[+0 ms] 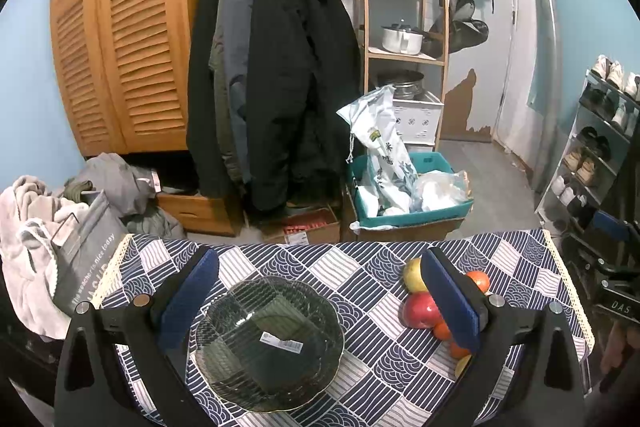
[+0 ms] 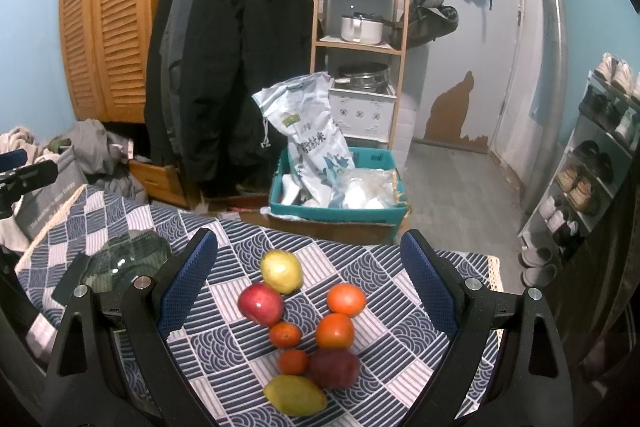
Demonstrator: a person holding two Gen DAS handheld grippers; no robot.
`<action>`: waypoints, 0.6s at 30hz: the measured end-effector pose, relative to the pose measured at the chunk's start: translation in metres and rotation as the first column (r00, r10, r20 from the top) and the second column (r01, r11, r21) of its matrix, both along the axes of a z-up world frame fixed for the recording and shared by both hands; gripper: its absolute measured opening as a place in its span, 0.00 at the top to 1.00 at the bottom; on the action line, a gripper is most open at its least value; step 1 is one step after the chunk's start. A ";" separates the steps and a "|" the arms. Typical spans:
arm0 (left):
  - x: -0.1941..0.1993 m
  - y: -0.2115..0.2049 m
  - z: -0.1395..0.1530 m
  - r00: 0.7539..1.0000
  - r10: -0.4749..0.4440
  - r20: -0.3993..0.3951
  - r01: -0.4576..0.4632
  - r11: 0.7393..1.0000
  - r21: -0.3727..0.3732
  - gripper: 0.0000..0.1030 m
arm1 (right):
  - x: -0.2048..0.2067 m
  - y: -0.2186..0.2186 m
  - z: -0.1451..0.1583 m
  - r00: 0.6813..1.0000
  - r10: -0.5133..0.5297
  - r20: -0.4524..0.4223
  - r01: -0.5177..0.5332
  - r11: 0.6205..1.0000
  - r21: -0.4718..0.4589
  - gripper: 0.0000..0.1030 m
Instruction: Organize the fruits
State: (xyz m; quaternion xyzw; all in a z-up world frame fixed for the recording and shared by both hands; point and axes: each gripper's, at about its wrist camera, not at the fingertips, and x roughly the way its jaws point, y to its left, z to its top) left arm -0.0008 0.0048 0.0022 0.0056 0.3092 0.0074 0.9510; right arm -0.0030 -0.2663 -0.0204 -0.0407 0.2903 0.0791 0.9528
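Observation:
A dark glass plate point(image 1: 272, 343) lies on the patterned tablecloth point(image 1: 360, 267), between the fingers of my open, empty left gripper point(image 1: 320, 303). Several fruits lie in a cluster to its right: a yellow pear point(image 2: 281, 270), a red apple point(image 2: 261, 303), several oranges point(image 2: 346, 299), a dark red fruit point(image 2: 334, 367) and a mango point(image 2: 295, 395). My right gripper point(image 2: 308, 287) is open and empty, hovering over the fruit cluster. In the left wrist view the red apple point(image 1: 420, 310) and pear point(image 1: 413, 274) show partly behind the right finger. The plate's edge shows in the right wrist view point(image 2: 132, 255).
A teal crate point(image 2: 340, 211) with bags stands on the floor beyond the table's far edge. Coats point(image 1: 276, 87), a wooden shelf point(image 1: 404, 27) and a shoe rack point(image 2: 592, 155) stand behind. Laundry and a grey bag point(image 1: 84, 263) lie at the left.

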 end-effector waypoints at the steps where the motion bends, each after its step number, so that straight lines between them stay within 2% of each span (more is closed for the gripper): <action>1: 0.000 0.000 0.000 1.000 0.001 0.000 -0.001 1.000 -0.001 0.01 | 0.000 0.000 0.000 1.000 0.000 0.001 0.000 1.000 0.001 0.11; 18: 0.001 -0.001 0.002 1.000 0.000 0.001 0.000 1.000 -0.006 0.02 | -0.001 -0.002 0.000 1.000 0.000 0.003 0.000 1.000 0.001 0.11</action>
